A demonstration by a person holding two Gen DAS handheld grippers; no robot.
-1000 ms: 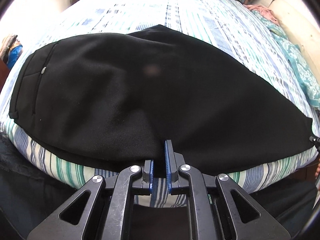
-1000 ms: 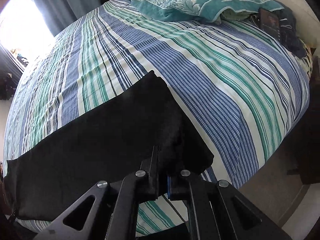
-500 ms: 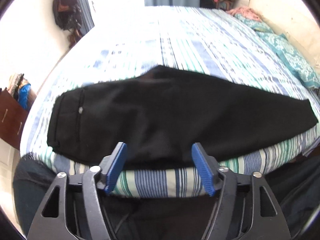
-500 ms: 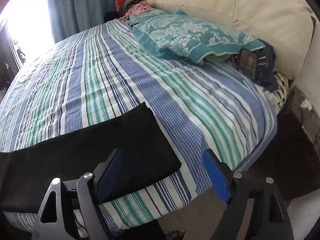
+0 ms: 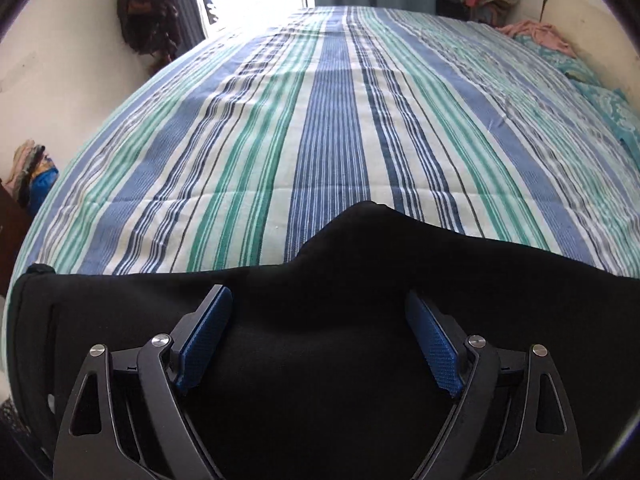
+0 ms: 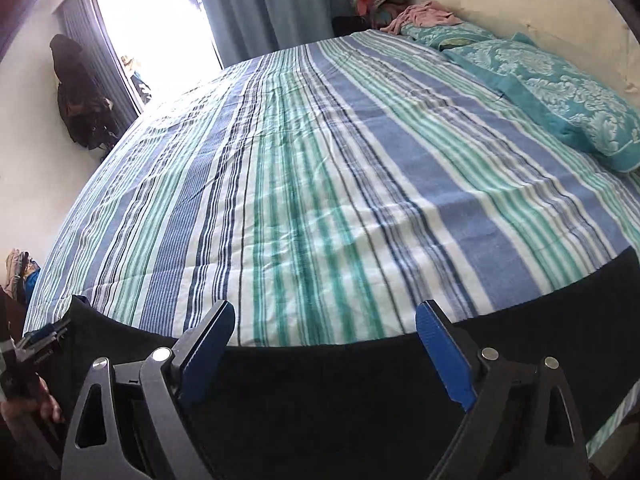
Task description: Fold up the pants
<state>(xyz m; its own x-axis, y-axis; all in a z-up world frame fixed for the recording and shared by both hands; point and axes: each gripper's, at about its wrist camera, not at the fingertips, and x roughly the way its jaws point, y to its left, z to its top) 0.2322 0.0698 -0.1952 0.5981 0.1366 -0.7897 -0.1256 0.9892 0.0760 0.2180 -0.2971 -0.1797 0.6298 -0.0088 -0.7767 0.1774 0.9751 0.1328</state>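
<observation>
Black pants (image 5: pixel 340 320) lie flat along the bed's (image 5: pixel 340 120) near edge, both tongs (left (image 5: pixel 318 340), right (image 6: pixel 324 352)) just opened wide, holding nothing, apparently released between folds.

Bedroom, striped bed (image 6: pixel 360 184), pillow (image 6: pixel 568 96), curtains (image 6: pixel 260 4)

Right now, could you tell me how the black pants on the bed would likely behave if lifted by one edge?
The black pants lie flat and follow the bedspread, so they would probably droop limply. The cloth looks matte and thin, so likely light, not slippery.
</observation>
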